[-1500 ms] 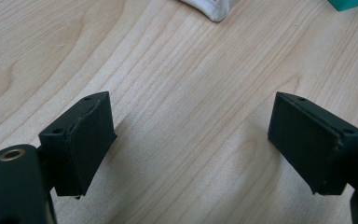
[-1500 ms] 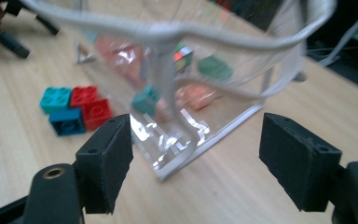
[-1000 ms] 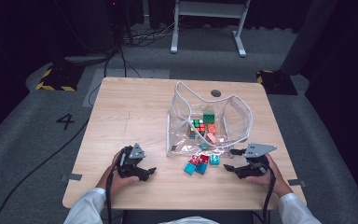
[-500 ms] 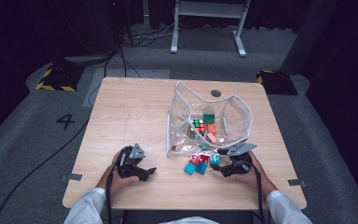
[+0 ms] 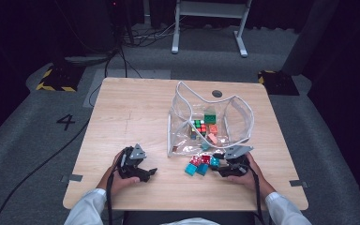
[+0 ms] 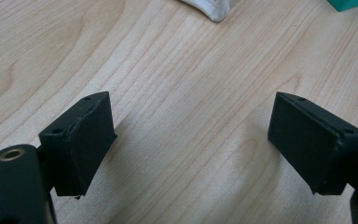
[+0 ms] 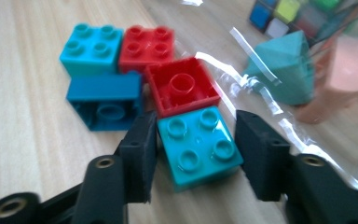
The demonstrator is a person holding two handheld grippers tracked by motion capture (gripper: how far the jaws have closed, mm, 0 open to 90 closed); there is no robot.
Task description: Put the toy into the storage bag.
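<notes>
Dark grey carpet surrounds the wooden desk, which fills the middle of the high view. A clear bag stands open right of the desk's centre, with a puzzle cube and other small toys inside.

Just below the bag, toward the lower right of the frame, lies a cluster of bricks. The right claw sits at that cluster's right edge. In the right gripper view its jaws stand narrowly apart on either side of a teal brick, studs up; one jaw is against the brick's side, while the other leaves a thin gap, so the brick is bracketed but not clearly pinched. Behind it lie an upturned red brick, a blue brick, another teal brick and a second red brick.

The left claw rests at the lower left of the desk, well apart from the bricks. The left gripper view shows its jaws spread wide over bare wood, holding nothing.
</notes>
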